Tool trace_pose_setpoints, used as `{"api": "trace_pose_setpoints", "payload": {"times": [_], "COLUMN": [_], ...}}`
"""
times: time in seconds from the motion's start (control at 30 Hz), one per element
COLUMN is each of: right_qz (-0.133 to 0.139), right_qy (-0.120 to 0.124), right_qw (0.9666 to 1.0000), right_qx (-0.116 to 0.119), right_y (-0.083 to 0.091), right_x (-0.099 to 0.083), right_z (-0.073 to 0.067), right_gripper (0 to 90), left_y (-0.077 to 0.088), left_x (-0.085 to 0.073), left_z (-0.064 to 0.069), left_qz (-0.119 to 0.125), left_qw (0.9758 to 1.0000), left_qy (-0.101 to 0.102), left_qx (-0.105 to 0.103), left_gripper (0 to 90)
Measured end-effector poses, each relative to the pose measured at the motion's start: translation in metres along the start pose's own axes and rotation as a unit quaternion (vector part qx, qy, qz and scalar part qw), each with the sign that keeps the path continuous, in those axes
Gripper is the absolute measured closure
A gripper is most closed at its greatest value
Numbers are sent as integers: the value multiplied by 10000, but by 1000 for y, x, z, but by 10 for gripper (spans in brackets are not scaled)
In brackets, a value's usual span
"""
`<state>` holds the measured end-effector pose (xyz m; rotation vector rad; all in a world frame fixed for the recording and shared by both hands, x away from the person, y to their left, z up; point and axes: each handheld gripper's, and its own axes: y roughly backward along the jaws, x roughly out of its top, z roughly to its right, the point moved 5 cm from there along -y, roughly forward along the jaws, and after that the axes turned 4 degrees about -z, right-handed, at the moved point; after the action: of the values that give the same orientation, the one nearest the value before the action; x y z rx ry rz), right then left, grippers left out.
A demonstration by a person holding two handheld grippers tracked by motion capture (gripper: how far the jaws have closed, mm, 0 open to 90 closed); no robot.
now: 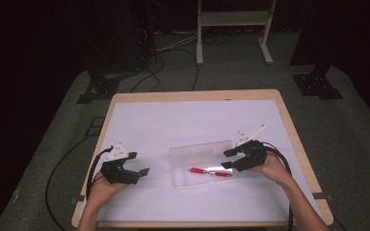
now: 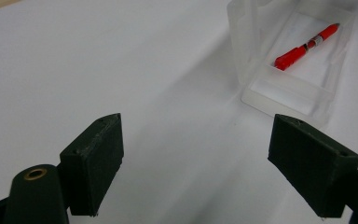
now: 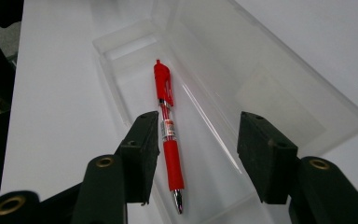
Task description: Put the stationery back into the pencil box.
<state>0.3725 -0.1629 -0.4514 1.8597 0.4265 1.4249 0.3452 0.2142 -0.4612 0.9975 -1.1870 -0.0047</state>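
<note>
Red pen [image 3: 168, 140] lay in the clear case [image 1: 180, 179] mid-bench, lid up behind. Right gripper [image 3: 198, 144] hung over it, jaws partly open, holding nothing; left gripper [image 2: 205, 163] wide open, empty, apart. Best next: back right out w/o nudging pen, then shut lid.

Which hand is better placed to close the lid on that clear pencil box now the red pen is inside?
Probably the right. The right gripper hangs open at the clear box with the red pen in it, beside the raised lid. The left gripper sits apart, open, on the bare mat.
</note>
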Motion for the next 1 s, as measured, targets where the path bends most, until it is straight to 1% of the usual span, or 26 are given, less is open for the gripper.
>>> {"api": "trace_pose_setpoints", "payload": {"times": [0.13, 0.17, 0.4, 0.57, 1.0], "right_qz": [50, 83, 48, 49, 169], "right_qy": [-9, -21, -55, -113, -317], "right_qw": [10000, 10000, 9998, 9996, 9983], "right_qx": [-43, -49, -162, -261, -452], "right_y": [6, 7, 19, 27, 45], "right_x": [-3, -5, -15, -23, -42], "right_z": [-1, -1, -1, 0, 0], "right_gripper": [465, 465, 477, 476, 476], "left_y": [0, -1, 0, 1, 2], "left_x": [0, 0, -1, -1, -2], "left_z": [2, 2, 2, 1, 0], "left_qz": [-48, -44, -42, -46, -6], "left_qw": [10000, 10000, 10000, 10000, 10000], "left_qy": [-82, -80, -56, -48, -16], "left_qx": [9, 5, 49, 39, 29], "left_gripper": [175, 175, 175, 175, 175]}}
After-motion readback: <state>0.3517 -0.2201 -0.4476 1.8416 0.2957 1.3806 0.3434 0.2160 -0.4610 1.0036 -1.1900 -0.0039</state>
